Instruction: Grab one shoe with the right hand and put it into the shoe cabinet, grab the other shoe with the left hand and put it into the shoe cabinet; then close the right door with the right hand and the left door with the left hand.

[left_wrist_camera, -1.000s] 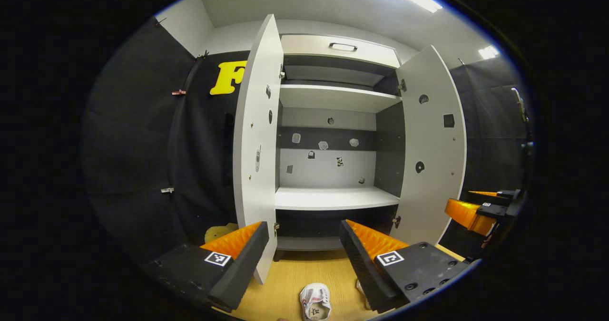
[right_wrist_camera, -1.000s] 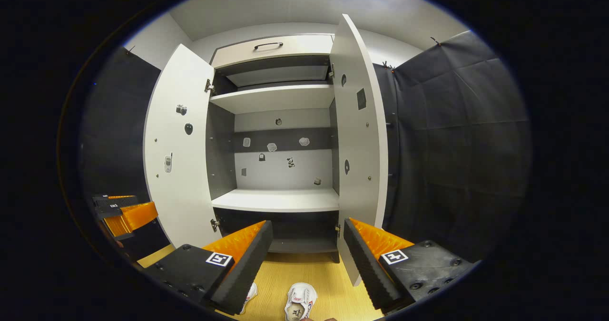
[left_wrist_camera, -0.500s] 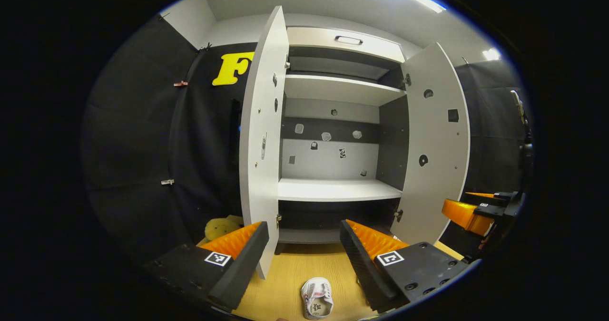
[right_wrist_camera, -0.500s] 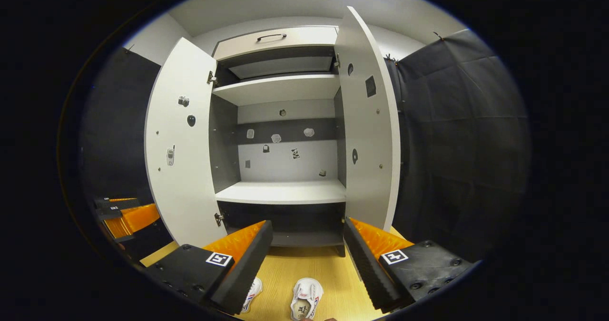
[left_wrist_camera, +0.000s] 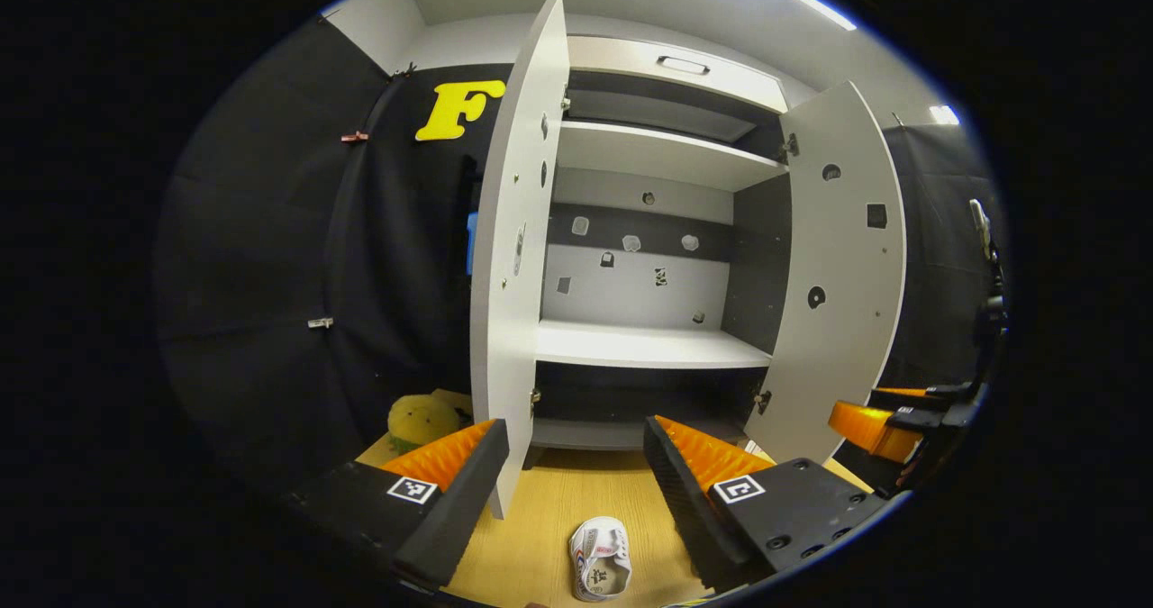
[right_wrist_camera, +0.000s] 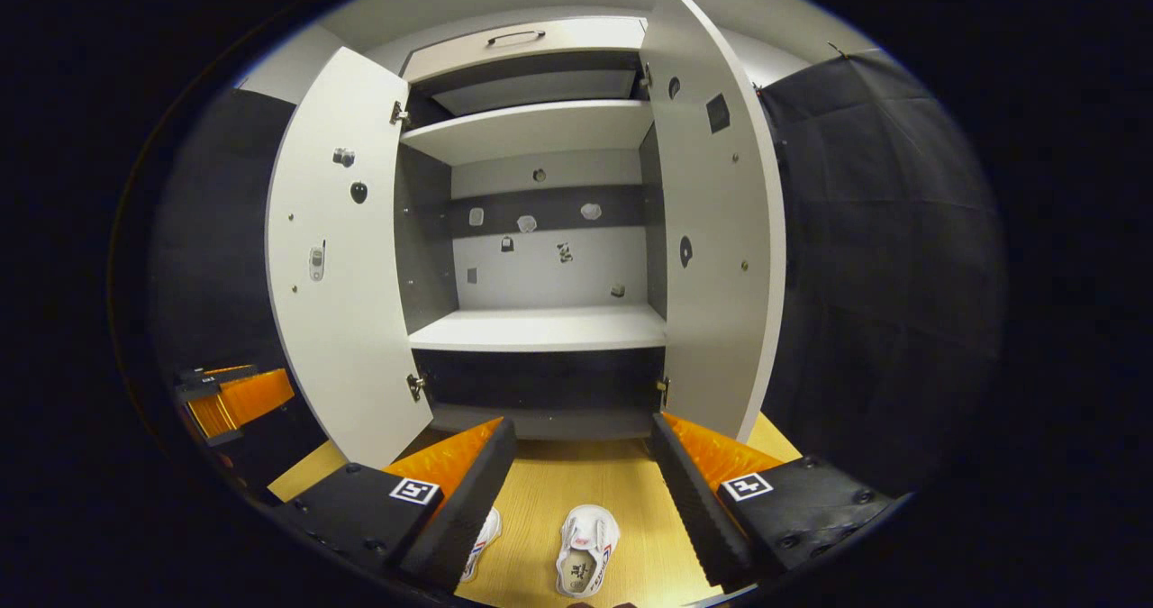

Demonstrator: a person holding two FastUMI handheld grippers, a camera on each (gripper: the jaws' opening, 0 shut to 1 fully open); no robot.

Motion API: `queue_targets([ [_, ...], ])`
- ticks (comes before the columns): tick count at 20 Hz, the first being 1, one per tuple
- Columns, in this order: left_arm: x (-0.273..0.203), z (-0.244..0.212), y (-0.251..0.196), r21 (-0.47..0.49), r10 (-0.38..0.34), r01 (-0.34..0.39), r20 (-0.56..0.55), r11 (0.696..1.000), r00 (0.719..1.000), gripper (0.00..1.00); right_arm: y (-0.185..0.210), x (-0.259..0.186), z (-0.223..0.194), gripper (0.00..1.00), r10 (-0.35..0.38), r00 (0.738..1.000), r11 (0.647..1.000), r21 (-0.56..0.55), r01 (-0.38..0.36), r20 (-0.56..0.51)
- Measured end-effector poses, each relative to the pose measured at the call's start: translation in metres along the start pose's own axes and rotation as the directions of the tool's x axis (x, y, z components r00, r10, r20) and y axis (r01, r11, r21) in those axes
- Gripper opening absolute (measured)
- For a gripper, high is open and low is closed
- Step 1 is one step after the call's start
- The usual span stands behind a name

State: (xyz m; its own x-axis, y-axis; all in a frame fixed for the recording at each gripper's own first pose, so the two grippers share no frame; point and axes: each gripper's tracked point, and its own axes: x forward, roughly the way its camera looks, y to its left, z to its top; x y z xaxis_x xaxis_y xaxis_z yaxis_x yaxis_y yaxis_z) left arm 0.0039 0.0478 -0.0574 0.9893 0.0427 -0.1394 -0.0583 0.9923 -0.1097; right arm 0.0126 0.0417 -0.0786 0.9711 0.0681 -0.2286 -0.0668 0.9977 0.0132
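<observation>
While both white doors of the tall white shoe cabinet (right_wrist_camera: 540, 329) stand wide open, you hold both tools short of it, above the light wooden floor (right_wrist_camera: 576, 491). In the right gripper view, your right gripper (right_wrist_camera: 584, 486) has its black-padded, orange-backed fingers spread apart with nothing between them. Below that gap lies a small white sneaker with red and blue trim (right_wrist_camera: 586, 551), upright on its sole, opening upward. A second white sneaker (right_wrist_camera: 477, 545) lies just beside it to the left, partly hidden behind the left finger. Neither shoe is touched.

In the left gripper view, your left gripper (left_wrist_camera: 576, 477) is likewise released, fingers wide and empty. One white sneaker (left_wrist_camera: 601, 569) lies on the floor beneath the gap. The left door (left_wrist_camera: 509, 257) is seen nearly edge-on, just beyond the left finger; the right door (left_wrist_camera: 838, 275) swings outward. The lower white shelf (left_wrist_camera: 644, 345) is bare. A yellow rounded object (left_wrist_camera: 422, 421) sits on the floor beside the left door; what it is cannot be told.
</observation>
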Motion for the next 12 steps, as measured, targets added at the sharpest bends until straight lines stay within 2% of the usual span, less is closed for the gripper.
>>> queue_targets([
  [6,0.006,-0.017,0.014,0.01,0.031,-0.031,-0.043,0.999,0.999,0.95,0.011,0.013,-0.082,0.98,0.041,0.981,0.999,0.015,-0.039,-0.19],
  [12,0.01,-0.049,0.024,0.005,0.064,-0.063,-0.129,0.998,0.99,0.95,0.02,0.024,-0.159,0.99,0.066,0.936,0.997,0.053,-0.051,-0.347],
])
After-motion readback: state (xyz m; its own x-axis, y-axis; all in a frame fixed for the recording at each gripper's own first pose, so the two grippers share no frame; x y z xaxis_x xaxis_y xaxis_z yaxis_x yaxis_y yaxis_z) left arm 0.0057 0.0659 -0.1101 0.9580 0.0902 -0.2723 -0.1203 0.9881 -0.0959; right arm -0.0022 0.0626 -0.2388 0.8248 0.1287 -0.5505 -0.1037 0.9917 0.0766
